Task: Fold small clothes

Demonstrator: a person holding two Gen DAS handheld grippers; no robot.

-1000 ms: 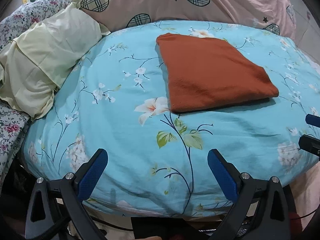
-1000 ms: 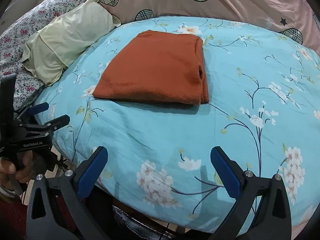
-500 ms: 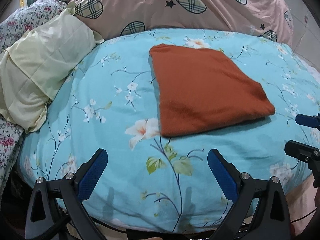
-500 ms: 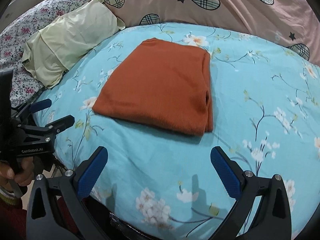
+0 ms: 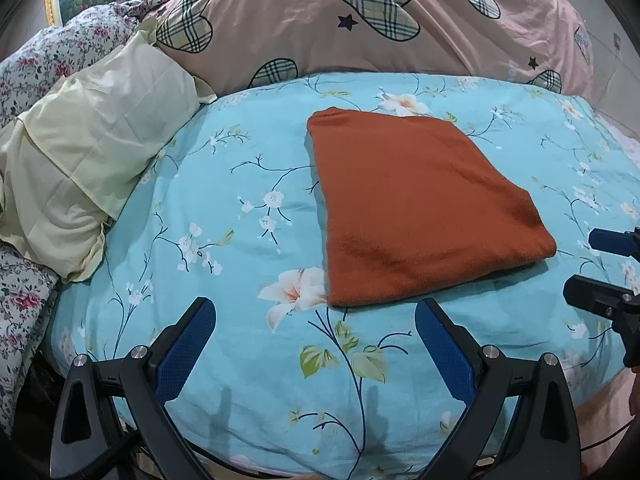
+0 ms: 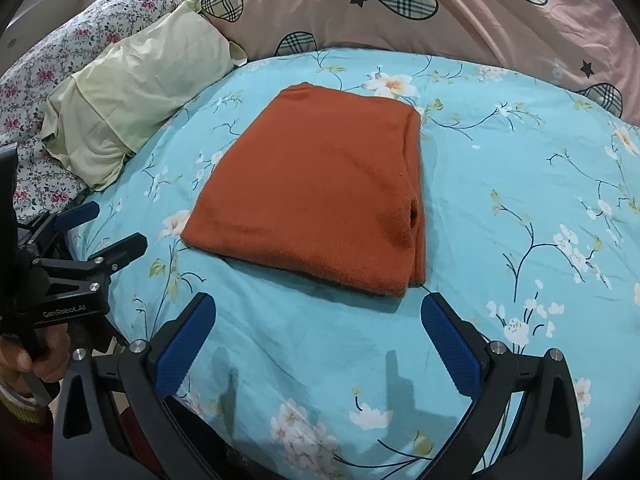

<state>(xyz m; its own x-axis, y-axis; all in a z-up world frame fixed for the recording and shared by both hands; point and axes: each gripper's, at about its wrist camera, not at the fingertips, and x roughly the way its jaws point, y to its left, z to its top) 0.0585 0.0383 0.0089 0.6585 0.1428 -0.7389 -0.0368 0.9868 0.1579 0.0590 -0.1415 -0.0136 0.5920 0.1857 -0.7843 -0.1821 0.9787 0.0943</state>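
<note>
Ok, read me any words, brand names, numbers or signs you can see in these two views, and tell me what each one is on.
"GenRobot.AI": white lettering on the black body of the left claw, seen at the left edge of the right wrist view.
No other text is readable. The blue floral bedsheet, the pink quilt with plaid hearts and stars, the pale yellow pillow and the folded orange garment carry only patterns or plain cloth, no lettering.

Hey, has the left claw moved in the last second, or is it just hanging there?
Yes. The left claw has advanced toward the folded orange garment: measured against the blue floral bedspread, its open tips now sit just short of the garment's near edge.
</note>
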